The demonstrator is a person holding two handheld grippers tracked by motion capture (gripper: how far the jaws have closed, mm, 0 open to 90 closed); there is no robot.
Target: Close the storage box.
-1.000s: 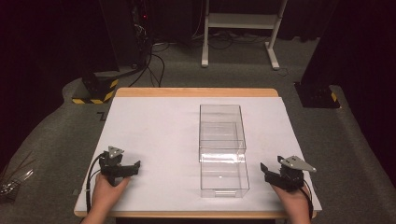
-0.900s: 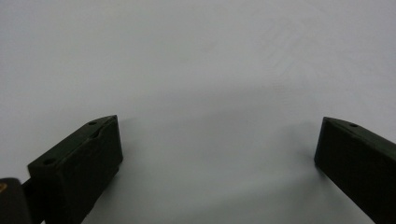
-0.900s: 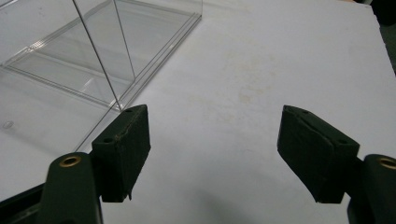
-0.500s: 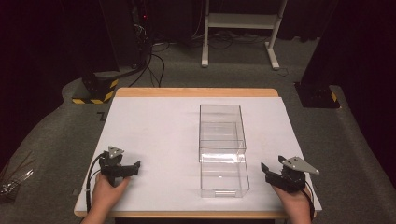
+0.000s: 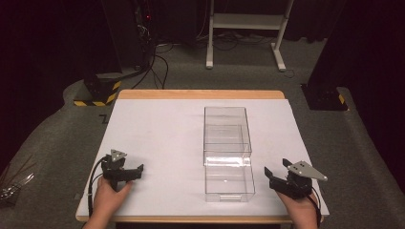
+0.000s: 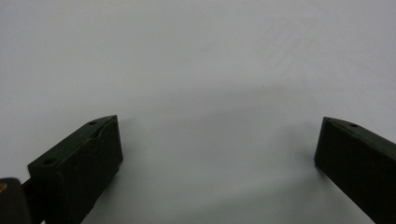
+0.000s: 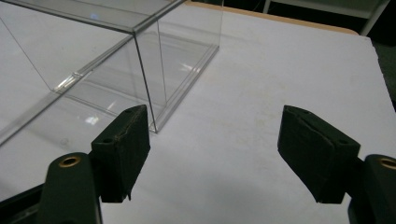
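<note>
The white table (image 5: 157, 129) spreads beneath both grippers. A clear plastic box (image 5: 227, 152) with its drawer pulled out sits between them, nearer the right gripper (image 5: 273, 180), whose jaws gape wide. The left gripper (image 5: 137, 169), well apart from the box, also stands wide.

1 clear box (image 5: 227, 150), 1 table (image 5: 157, 129), 2 hand-held grippers, 2 hands

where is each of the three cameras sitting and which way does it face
High view: above the person's side, facing forward and down on the table; hands, left gripper, right gripper.
Left gripper view: on the left gripper, facing bare tabletop; jaws apart.
Right gripper view: on the right gripper, facing the clear box.
Shared with high view: clear box.
</note>
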